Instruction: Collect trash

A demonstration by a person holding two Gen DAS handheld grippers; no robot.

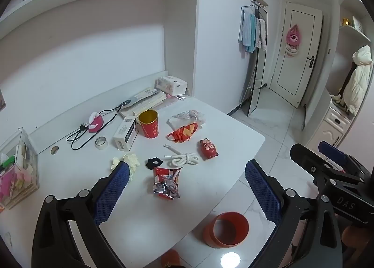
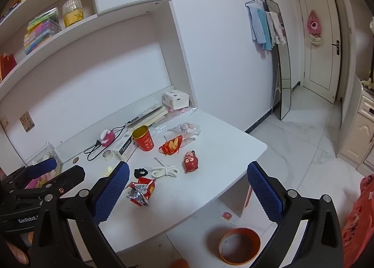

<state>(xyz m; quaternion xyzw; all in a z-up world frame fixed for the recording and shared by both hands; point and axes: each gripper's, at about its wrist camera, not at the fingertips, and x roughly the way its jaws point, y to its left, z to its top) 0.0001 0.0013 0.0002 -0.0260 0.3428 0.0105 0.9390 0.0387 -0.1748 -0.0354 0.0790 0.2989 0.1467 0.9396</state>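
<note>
On the white desk (image 1: 145,216) lies a crumpled red and silver snack wrapper (image 1: 167,183) (image 2: 140,192), nearest to me. Farther back are a red and orange wrapper (image 1: 183,132) (image 2: 171,144), a clear plastic wrapper (image 1: 189,117) and a crumpled pale tissue (image 1: 127,160). An orange bin (image 1: 210,233) (image 2: 233,231) stands on the floor below the desk's front edge. My left gripper (image 1: 187,169) hovers open above the snack wrapper with nothing in it. My right gripper (image 2: 188,167) is also open and empty, beside the left one and over the desk's front right part.
Also on the desk are a red cup (image 1: 149,126), a white box (image 1: 126,133), a tape roll (image 1: 101,143), a black scrunchie (image 1: 154,162), a white rope (image 1: 183,158), a red pig toy (image 1: 208,148), books and a clear organiser (image 1: 18,169). A mirror (image 1: 257,62) leans on the wall.
</note>
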